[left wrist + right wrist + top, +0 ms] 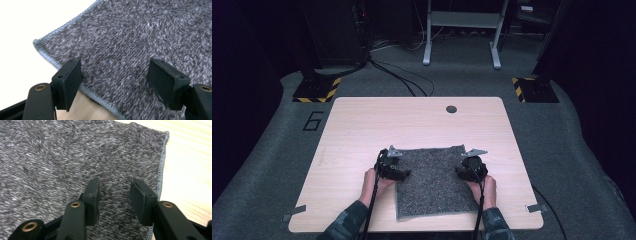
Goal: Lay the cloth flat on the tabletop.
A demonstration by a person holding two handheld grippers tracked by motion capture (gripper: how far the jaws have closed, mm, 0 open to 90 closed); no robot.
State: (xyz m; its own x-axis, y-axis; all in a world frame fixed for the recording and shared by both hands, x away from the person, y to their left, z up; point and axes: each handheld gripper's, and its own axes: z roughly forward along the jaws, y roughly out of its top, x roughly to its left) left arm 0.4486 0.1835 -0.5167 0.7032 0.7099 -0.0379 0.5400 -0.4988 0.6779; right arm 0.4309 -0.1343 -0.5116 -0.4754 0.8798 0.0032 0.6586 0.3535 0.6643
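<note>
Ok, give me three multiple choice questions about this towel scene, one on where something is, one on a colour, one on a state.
1. Where does the towel lie on the table?
A. near edge, by the hands
B. far edge
C. hanging off the left side

2. What colour is the towel?
A. red
B. speckled grey
C. plain white

3. How does the left claw stand?
A. clamped on a towel corner
B. open over the towel's edge
C. holding a cup

Answers: 1 A, the towel sits between both hands at the near side. 2 B, grey pile with a pale stitched hem. 3 B, its jaws stand wide apart, pinching nothing.

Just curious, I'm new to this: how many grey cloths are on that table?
1: a grey towel lying flat on the table's near half, between the two grippers.
</note>
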